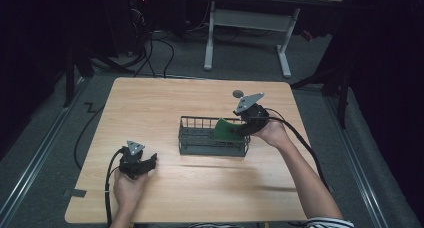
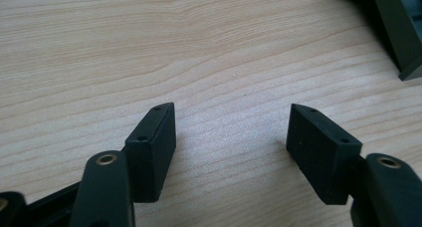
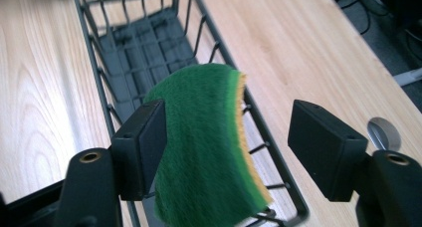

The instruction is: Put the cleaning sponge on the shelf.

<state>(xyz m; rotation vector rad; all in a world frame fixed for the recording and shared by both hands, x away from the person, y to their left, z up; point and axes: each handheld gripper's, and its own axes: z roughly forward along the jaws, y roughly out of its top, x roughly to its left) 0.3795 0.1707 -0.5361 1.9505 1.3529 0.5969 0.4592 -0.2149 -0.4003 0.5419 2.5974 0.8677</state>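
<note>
A green scouring sponge [image 1: 226, 129] with a yellow backing leans tilted in the right end of a dark wire basket [image 1: 200, 149] at the table's middle. My right gripper [image 1: 243, 126] hovers over that end. In the right gripper view the sponge [image 3: 204, 137] stands between the jaws, against the left pad [image 3: 142, 147], while the right pad [image 3: 318, 142] is well apart from it, so the right gripper [image 3: 229, 122] is open. The basket [image 3: 99, 62] runs away behind the sponge. My left gripper [image 1: 145, 163] rests low at the front left, and its jaws [image 2: 231, 122] are open over bare wood.
A small grey round disc [image 1: 238, 93] lies on the wooden table [image 1: 150, 108] behind the right gripper. A corner of the basket [image 2: 398, 33] shows at the top right of the left gripper view. Beyond the table stand a white-legged desk [image 1: 250, 23] and floor cables.
</note>
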